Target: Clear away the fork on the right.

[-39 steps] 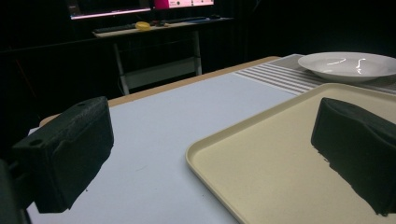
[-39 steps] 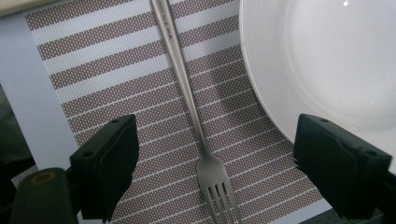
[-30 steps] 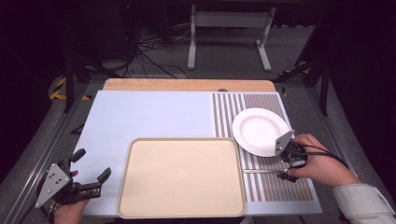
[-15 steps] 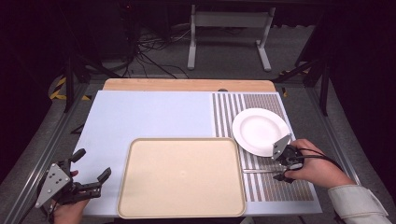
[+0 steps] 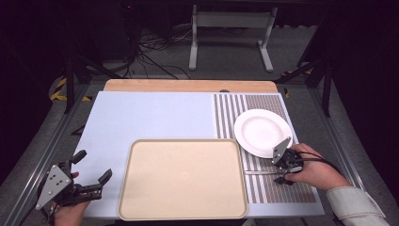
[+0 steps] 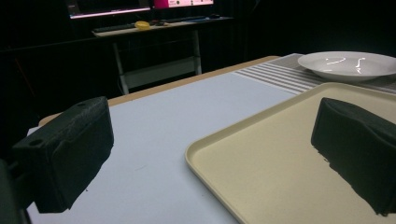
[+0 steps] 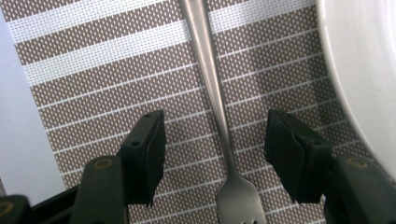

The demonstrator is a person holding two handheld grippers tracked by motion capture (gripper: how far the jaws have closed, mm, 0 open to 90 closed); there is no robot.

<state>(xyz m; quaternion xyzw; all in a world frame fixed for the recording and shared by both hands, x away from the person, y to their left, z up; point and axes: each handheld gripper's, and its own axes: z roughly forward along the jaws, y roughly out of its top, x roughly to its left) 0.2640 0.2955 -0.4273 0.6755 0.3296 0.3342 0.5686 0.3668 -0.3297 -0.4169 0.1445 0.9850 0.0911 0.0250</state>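
The counter (image 5: 155, 115) carries a pale blue surface with a wooden strip along its far edge; the high view takes it all in. A beige tray (image 5: 182, 178) lies at the near middle, bare on top. To its right a brown-and-white striped placemat (image 5: 263, 106) runs from the far edge toward the person, and a white plate (image 5: 262, 133) sits on its far half.

The left gripper view looks low across the counter: the tray's rounded corner (image 6: 261, 154) sits between that gripper's own fingers (image 6: 70, 149), the plate (image 6: 348, 64) lies beyond at the right, and a dark desk with lit screens stands behind, which the high view leaves out. The left gripper (image 5: 91, 175) hovers off the tray's near left corner, its fingers wide apart with nothing held.

The right gripper (image 5: 277, 168) is on the mat just near of the plate, held in a hand (image 5: 313, 170) with a light sleeve. The high view shows a thin metal handle (image 5: 259, 172) lying across the mat toward the tray. The right gripper view makes it plain as a fork (image 7: 219, 121), tines nearest the camera, handle running away, the plate's rim (image 7: 359, 70) at the right. The right fingers (image 7: 147, 149) have just been closing and now straddle the fork's neck, about half open, with clear gaps on both sides; they do not press on it.
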